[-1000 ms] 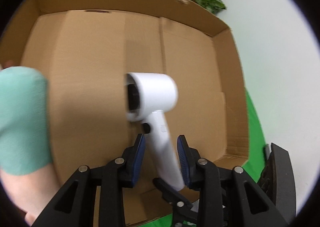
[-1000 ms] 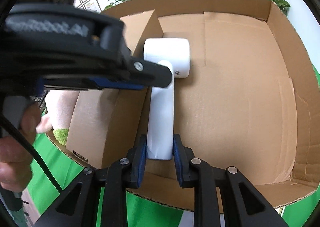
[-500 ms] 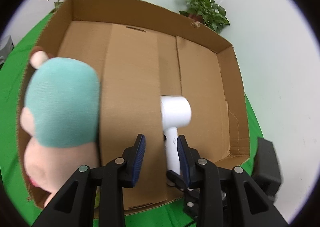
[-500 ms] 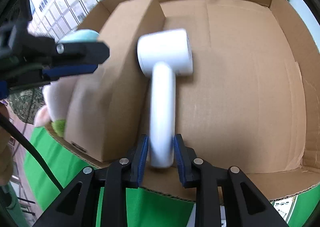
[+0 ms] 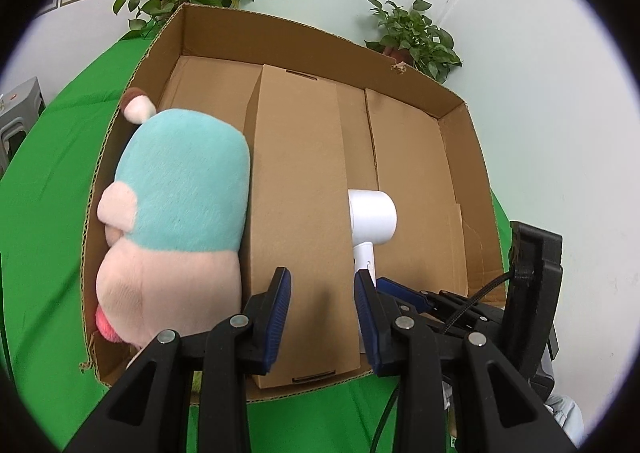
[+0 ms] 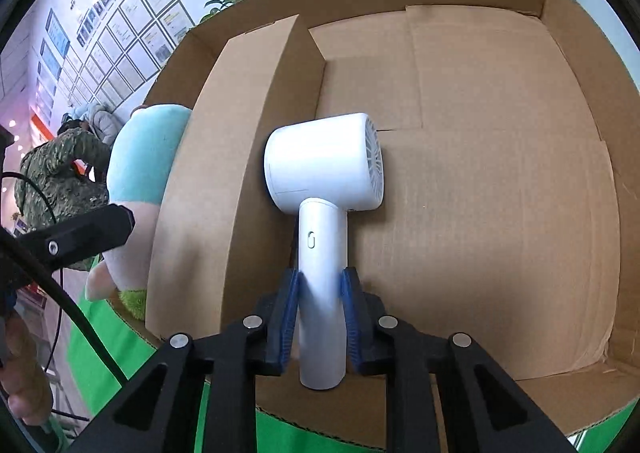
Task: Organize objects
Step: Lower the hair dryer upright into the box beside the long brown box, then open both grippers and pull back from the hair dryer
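The white hair dryer [image 6: 324,189], rigid, smooth-shelled and probably top-heavy, is lying in the cardboard box [image 6: 520,213] beside the divider [image 6: 224,173], gripped best low on its handle, where the right gripper [image 6: 320,317] is clamping it, while the left gripper [image 5: 322,317] is hovering open and empty.

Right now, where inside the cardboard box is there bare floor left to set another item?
Bare floor lies right of the white hair dryer, out to the cardboard box wall, and beyond its head. Left of the cardboard divider, the plush toy fills the near compartment; only its far end shows bare.
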